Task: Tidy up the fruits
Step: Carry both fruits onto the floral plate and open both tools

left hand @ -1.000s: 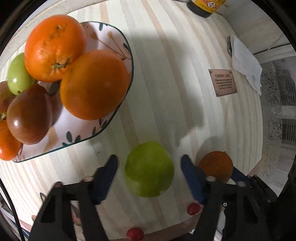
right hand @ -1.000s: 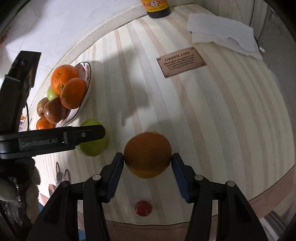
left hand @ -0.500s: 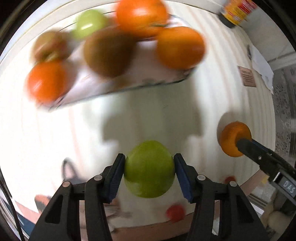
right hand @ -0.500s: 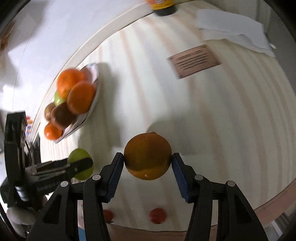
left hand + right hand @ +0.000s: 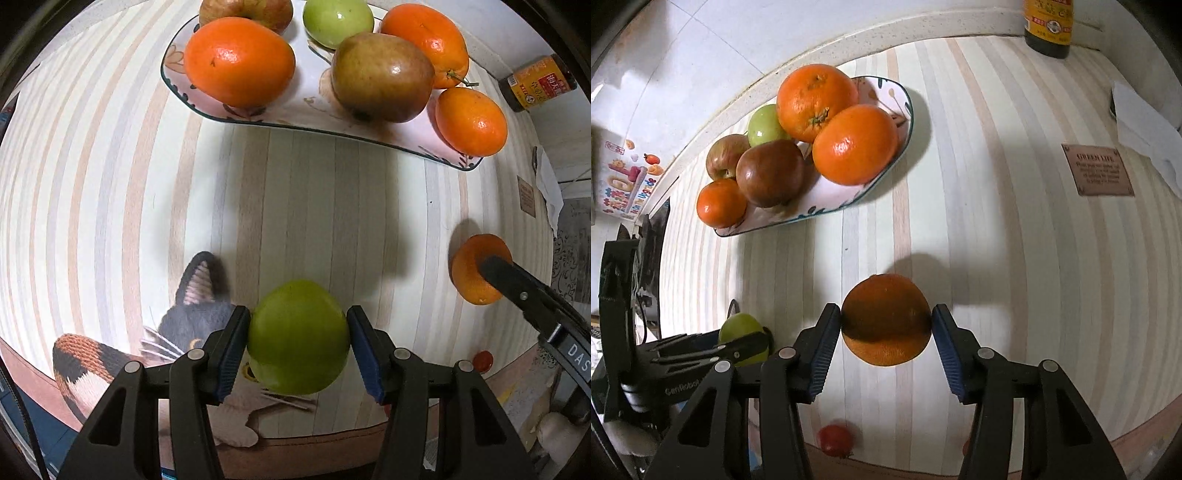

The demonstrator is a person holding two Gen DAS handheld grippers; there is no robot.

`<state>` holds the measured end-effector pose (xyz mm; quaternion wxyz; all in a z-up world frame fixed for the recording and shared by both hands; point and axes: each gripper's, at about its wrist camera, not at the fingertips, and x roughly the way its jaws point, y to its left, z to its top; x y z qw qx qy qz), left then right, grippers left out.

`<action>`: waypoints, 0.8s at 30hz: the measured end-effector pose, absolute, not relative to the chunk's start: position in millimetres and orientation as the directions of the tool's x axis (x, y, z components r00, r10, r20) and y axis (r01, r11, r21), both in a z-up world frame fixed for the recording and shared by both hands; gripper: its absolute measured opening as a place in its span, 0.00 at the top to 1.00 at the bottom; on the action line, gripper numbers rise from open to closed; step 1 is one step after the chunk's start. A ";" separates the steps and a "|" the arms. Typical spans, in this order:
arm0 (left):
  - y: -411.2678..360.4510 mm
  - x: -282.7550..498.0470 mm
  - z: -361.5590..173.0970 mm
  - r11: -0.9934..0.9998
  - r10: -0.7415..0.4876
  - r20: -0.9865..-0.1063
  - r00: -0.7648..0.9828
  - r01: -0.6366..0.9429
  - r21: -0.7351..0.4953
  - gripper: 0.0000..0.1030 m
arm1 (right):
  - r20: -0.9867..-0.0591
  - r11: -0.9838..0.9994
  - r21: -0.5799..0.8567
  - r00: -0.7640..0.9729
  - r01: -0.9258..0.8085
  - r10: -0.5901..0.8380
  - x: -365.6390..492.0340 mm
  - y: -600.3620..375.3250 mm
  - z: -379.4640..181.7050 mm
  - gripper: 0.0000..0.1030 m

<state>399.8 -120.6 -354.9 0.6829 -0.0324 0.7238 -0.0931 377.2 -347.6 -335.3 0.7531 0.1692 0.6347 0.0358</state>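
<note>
My left gripper [image 5: 298, 321] is shut on a green apple [image 5: 299, 354], held above the striped table's front edge. My right gripper [image 5: 885, 314] is shut on an orange [image 5: 886, 332], also off the table, which casts a shadow behind it. A patterned plate [image 5: 258, 120] with several oranges and apples lies beyond the left gripper. In the right wrist view the plate [image 5: 886, 166] sits at upper left. Each view shows the other gripper at its edge: the right one with its orange [image 5: 467, 273], the left one with its apple [image 5: 738, 326].
A dark sauce bottle [image 5: 1048, 26] stands at the table's back edge. White tissue [image 5: 1145, 129] and a brown plaque [image 5: 1097, 170] lie at the right. A small red fruit [image 5: 834, 439] lies near the front edge. Cat-patterned fabric [image 5: 184, 325] shows below the left gripper.
The left gripper has swung sideways with the green apple, and the plate now lies across the top of its view. The right gripper has carried the orange closer to the plate.
</note>
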 end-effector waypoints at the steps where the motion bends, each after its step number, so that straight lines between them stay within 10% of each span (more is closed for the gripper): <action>1: -124.2 400.6 -355.9 0.981 -0.175 -0.983 -0.065 0.080 -0.179 0.50 | -0.945 0.940 0.303 0.179 0.155 0.275 380.1 -345.1 -337.9 0.46; 24: -122.4 490.3 -265.0 0.962 -0.261 -0.961 0.096 0.107 -0.251 0.50 | -0.832 0.822 0.537 0.282 0.190 0.478 419.1 -342.8 -287.7 0.45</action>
